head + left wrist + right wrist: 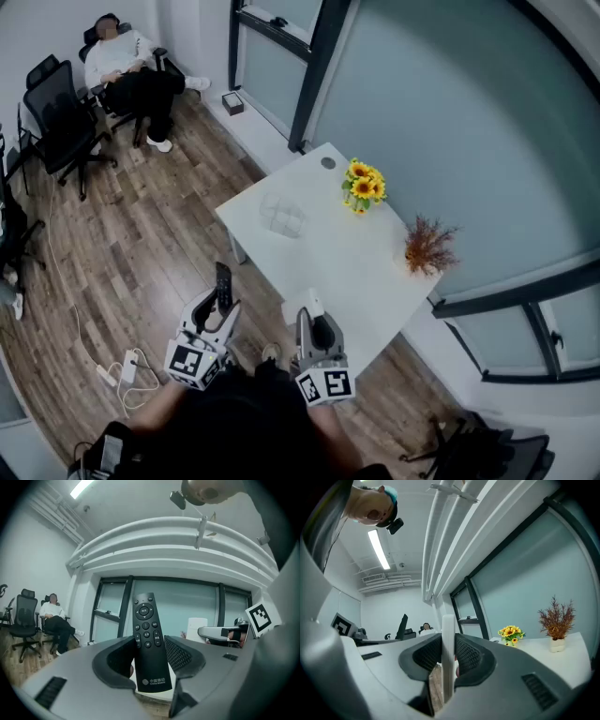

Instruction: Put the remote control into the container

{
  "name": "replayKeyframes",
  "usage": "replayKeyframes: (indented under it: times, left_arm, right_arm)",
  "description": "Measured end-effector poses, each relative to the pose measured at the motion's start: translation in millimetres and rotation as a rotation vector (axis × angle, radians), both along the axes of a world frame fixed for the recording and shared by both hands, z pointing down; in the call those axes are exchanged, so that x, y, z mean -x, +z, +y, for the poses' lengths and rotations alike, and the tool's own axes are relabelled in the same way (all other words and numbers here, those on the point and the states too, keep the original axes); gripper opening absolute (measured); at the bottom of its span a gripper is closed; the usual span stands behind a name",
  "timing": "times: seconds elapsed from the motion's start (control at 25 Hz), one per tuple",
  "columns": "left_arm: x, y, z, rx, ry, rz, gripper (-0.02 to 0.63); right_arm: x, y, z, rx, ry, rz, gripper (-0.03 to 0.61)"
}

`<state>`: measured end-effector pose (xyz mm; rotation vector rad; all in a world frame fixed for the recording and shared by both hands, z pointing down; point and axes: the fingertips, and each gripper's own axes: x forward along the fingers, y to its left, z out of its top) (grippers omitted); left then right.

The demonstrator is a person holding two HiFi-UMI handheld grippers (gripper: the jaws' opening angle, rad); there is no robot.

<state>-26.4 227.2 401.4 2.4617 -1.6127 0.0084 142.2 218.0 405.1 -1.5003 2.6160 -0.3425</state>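
Observation:
A black remote control (223, 284) stands upright between the jaws of my left gripper (217, 305), held over the wooden floor just left of the table's near corner. In the left gripper view the remote (148, 634) faces the camera, buttons up, and the pads (180, 654) press its sides. My right gripper (316, 323) is shut on a slim white remote (315, 305) at the table's near edge. That remote (448, 653) shows edge-on in the right gripper view. A clear container (284, 216) sits on the white table (337, 267), further in.
Sunflowers in a pot (363, 186) and a dried plant in a white vase (428, 246) stand along the table's window side. A person sits in a chair (127, 70) at the far left, beside office chairs (56, 117). A power strip (127, 367) lies on the floor.

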Motion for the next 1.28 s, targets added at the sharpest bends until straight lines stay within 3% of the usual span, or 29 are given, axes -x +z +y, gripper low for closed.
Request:
replayKeyframes:
  times: [0.64,1.28]
  left_arm:
    - [-27.1,5.0,2.2,0.027,-0.015,0.005,0.206]
    - [-66.5,4.7,-21.6,0.016,-0.093,0.024,0.206]
  right_arm:
    - [-23.5,-0.8,2.3,0.008,-0.035,-0.002,0.086]
    - [-71.6,7.1,-32.6,0.009,-0.075,-0.034,0.086]
